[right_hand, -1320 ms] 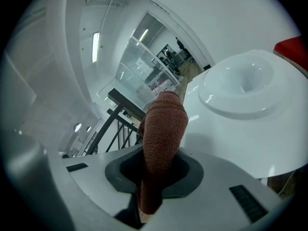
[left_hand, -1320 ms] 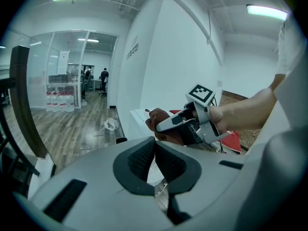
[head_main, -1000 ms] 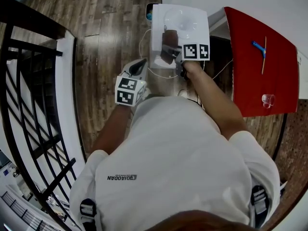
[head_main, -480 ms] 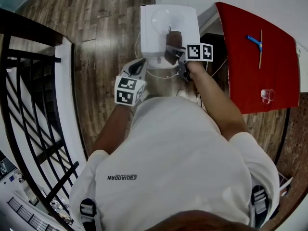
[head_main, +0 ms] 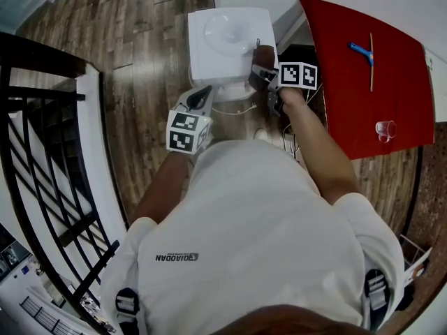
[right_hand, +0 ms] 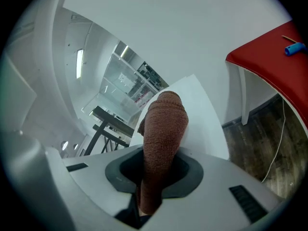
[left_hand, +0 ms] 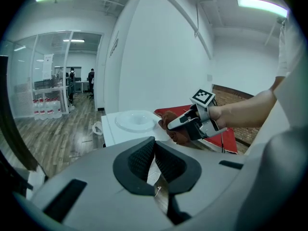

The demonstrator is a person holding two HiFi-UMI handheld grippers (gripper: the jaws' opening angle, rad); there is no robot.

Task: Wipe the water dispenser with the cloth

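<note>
Over at the right edge of the water dispenser (head_main: 223, 40) top now: brown cloth (head_main: 262, 57), clamped tight in the right hand-held gripper (head_main: 268, 72). Sat nearer the middle of the top a second ago, so probably finishing that pass, with the right side wall next. Left hand-held gripper (head_main: 202, 95) closed on nothing, hanging back near the front. Red tabletop (head_main: 363, 82) just beside, untouched.

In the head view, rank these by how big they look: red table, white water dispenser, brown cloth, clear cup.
Red-topped table, largest.
White water dispenser, second.
Brown cloth and small clear cup look about alike; the cloth is partly hidden, so unranked.
</note>
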